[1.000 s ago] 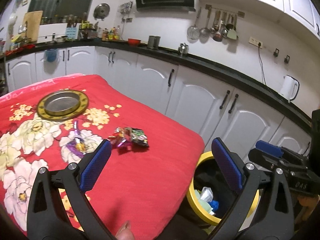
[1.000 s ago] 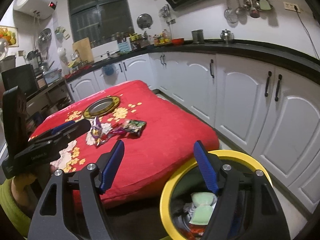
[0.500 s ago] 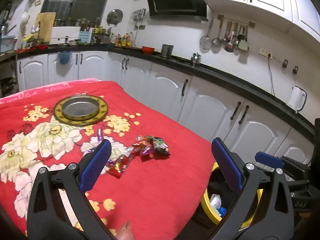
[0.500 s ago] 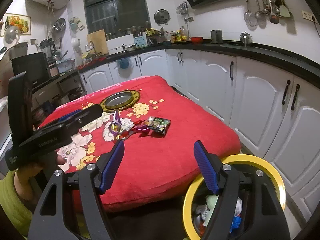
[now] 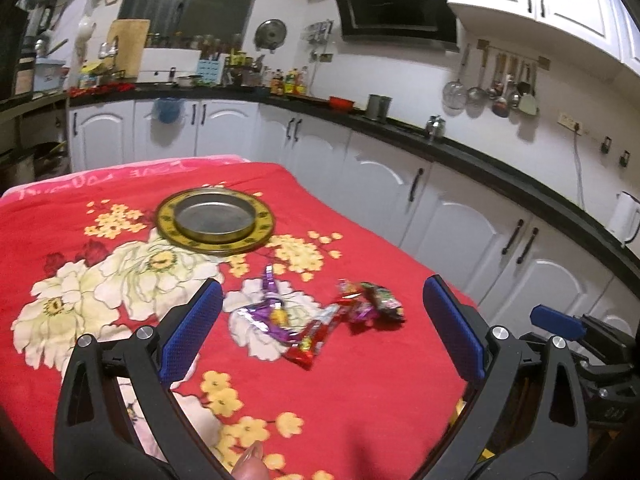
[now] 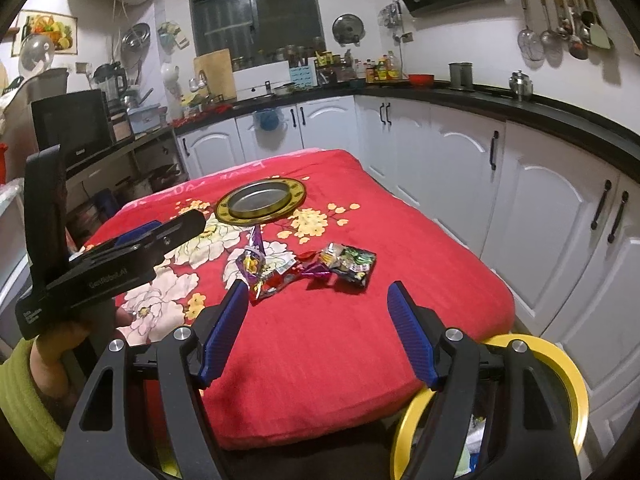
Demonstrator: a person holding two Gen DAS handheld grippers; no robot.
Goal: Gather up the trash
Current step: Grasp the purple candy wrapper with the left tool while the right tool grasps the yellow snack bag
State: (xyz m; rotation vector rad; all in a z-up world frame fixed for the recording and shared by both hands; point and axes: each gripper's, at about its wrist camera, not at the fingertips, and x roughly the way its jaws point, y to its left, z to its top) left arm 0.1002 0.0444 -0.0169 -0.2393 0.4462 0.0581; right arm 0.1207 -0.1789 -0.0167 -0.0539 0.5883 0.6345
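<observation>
Jaws: both the left gripper (image 5: pixel 322 322) and right gripper (image 6: pixel 318 330) stand spread and empty, above the bench's near edge.
Bin: yellow-rimmed trash bin (image 6: pixel 566 372) on the floor at the near right corner (some rubbish already inside).
Trash: snack wrappers (image 6: pixel 304 270) heaped mid-bench on the red floral cloth (image 6: pixel 320 360), ahead of both grippers.
Beyond: gold-rimmed metal plate (image 6: pixel 262 200), well apart.
Risk: thin, overlapping foil; a pinch may slide off, snag the cloth, or shed pieces short of the bin.
</observation>
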